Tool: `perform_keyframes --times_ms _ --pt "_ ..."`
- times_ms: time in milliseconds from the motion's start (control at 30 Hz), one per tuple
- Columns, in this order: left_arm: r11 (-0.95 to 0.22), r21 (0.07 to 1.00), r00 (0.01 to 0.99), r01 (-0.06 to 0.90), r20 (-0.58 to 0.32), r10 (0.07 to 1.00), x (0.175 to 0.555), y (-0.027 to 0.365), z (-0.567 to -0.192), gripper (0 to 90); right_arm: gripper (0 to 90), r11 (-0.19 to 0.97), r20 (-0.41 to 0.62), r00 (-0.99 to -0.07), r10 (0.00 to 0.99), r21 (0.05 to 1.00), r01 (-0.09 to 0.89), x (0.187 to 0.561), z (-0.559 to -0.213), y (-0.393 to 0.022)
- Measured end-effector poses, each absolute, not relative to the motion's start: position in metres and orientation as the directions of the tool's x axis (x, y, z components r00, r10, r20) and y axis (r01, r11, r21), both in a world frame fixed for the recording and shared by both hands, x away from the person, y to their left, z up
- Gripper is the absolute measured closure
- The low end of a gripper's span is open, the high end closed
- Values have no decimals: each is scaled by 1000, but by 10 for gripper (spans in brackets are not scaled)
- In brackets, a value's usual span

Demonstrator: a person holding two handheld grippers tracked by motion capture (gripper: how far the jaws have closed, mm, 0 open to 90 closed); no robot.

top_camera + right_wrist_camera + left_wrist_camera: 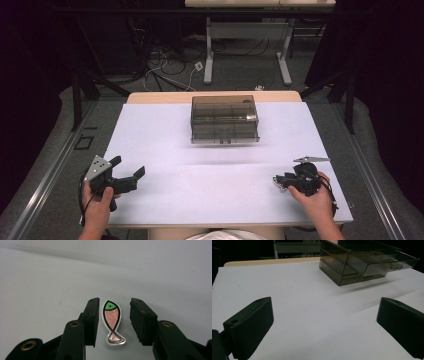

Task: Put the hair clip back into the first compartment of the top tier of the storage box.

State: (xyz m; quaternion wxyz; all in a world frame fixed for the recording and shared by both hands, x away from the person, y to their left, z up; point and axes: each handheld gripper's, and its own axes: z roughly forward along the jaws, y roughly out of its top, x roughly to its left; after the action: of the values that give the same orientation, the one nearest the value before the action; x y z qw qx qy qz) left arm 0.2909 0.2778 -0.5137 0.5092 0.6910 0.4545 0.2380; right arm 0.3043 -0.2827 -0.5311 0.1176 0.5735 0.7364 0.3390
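I am seeing the fish sticker (113, 322), pink with a green head and black outline, lying flat on the white bench (50, 285), apart from both jaws.

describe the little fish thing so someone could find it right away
On the white table, look near the front right corner, between the jaws of the right gripper. There lies the fish sticker: flat, pink-bodied, green-headed, outlined in black, unlike the smoky drawer box behind.

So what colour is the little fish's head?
Green, with a black dot for an eye; the fish sticker shows best in the right gripper view.
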Motion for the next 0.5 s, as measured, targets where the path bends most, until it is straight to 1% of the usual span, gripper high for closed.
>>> perform_keyframes --times_ms 333,500 --pt "-71 920 474 386 -132 870 291 278 -514 12 664 99 247 -301 921 599 795 307 -536 -284" --pt "-71 920 475 386 -132 870 291 278 -514 12 688 107 245 -304 921 591 800 308 -538 -283"
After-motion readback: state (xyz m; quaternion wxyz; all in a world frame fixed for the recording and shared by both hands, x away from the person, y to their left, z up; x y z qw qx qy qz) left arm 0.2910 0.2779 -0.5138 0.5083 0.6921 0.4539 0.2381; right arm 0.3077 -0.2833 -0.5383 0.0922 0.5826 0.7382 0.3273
